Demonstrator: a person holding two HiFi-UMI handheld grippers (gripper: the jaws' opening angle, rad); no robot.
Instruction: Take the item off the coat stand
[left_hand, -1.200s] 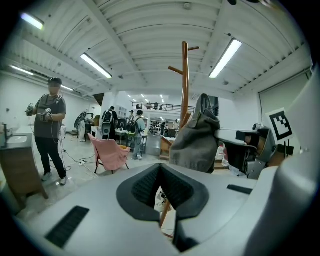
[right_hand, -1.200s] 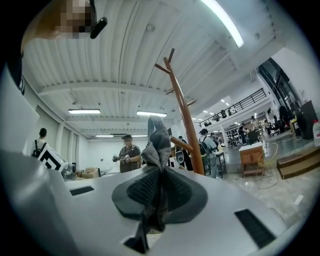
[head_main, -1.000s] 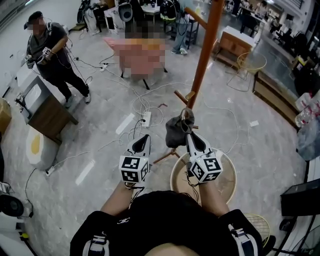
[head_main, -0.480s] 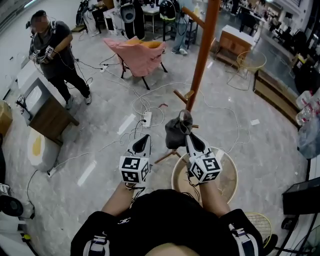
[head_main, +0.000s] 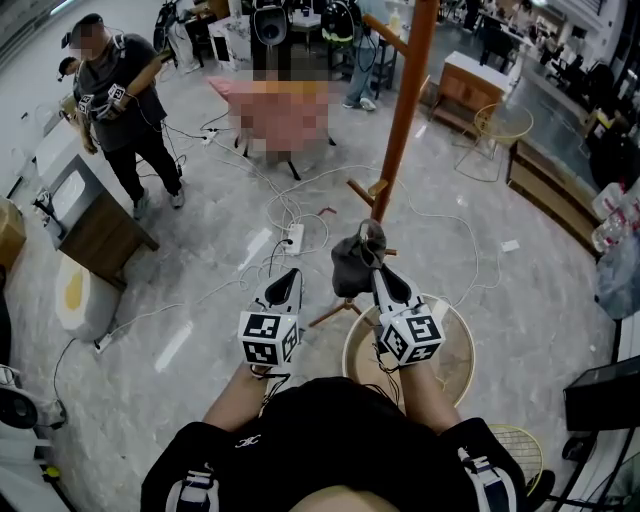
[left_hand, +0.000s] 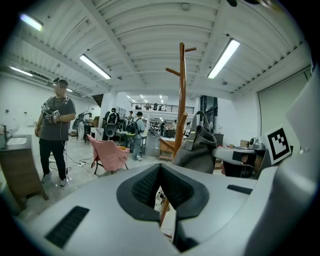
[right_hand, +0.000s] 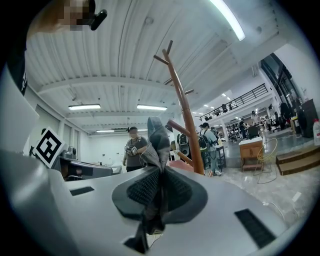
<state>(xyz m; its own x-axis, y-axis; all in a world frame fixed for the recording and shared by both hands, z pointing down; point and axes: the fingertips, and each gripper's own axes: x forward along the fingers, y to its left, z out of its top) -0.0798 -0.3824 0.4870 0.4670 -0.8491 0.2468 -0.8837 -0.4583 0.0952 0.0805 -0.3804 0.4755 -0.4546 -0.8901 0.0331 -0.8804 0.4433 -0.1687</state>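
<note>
A tall wooden coat stand (head_main: 405, 110) rises from the floor ahead of me. A grey fabric bag (head_main: 350, 265) hangs from my right gripper (head_main: 374, 258), which is shut on its upper folds and strap, just in front of the stand's lower pegs. In the right gripper view the grey fabric (right_hand: 157, 140) is pinched between the pads, with the stand (right_hand: 185, 120) behind it. My left gripper (head_main: 288, 280) is level with it to the left, shut and holding nothing. The left gripper view shows the bag (left_hand: 197, 147) beside the stand's pole (left_hand: 182, 100).
A round woven basket (head_main: 455, 375) lies on the floor under my right arm. Cables and a power strip (head_main: 292, 237) cross the floor ahead. A person (head_main: 115, 100) stands at the back left by a wooden cabinet (head_main: 95, 225). Low wooden furniture (head_main: 550, 195) lines the right.
Both grippers and the bag stay almost still. The person at the back left has shifted a little and raised the arms.
</note>
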